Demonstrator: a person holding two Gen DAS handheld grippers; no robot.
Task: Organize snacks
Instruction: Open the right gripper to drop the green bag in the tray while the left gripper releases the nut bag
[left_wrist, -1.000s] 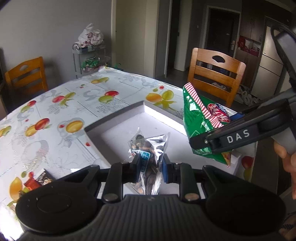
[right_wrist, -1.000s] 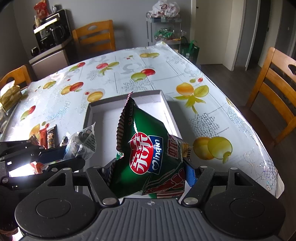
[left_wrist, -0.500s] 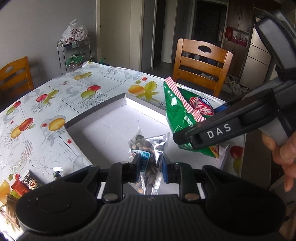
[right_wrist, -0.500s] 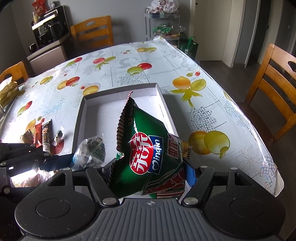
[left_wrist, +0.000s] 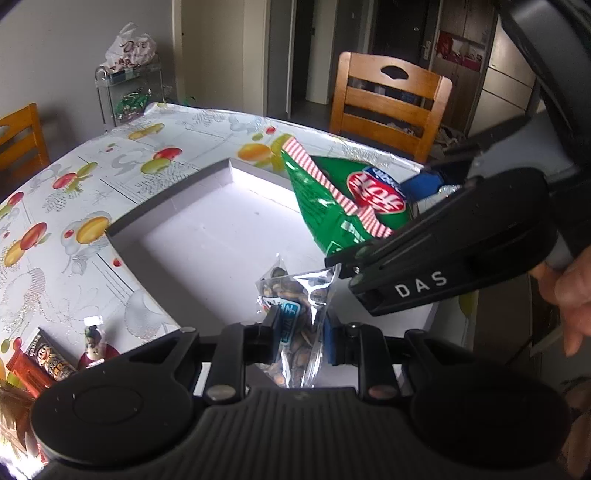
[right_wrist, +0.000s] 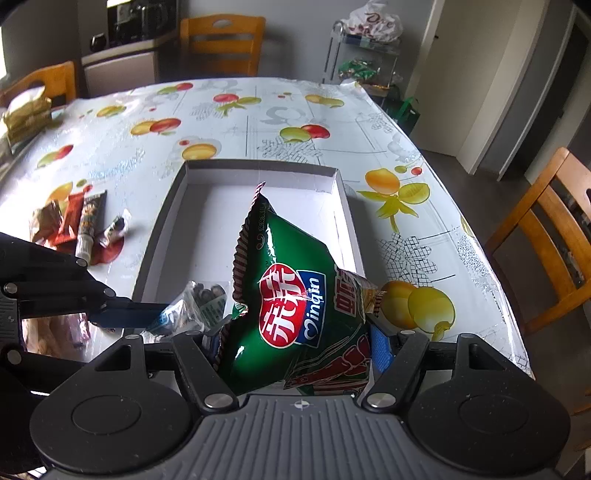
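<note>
My left gripper (left_wrist: 301, 326) is shut on a small clear packet of nuts (left_wrist: 295, 295), held over the near end of the shallow white box (left_wrist: 166, 206). The same packet of nuts (right_wrist: 199, 302) shows at the tip of the left gripper (right_wrist: 147, 318) in the right wrist view. My right gripper (right_wrist: 295, 347) is shut on a puffy green chip bag (right_wrist: 295, 302), which hangs above the box (right_wrist: 347, 218) at its near right side. In the left wrist view the green chip bag (left_wrist: 332, 206) and the right gripper (left_wrist: 447, 251) fill the right side.
Several small snack packets (right_wrist: 79, 225) lie on the fruit-print tablecloth (right_wrist: 258, 122) left of the box. Wooden chairs (right_wrist: 550, 236) stand around the table. A wire rack (right_wrist: 365, 55) with bags stands by the far wall. A person's hand (left_wrist: 569, 288) holds the right gripper.
My left gripper has sunk and moved forward with the nut packet, closer over the box. The right gripper has rolled slightly, still holding the green bag in about the same place.
</note>
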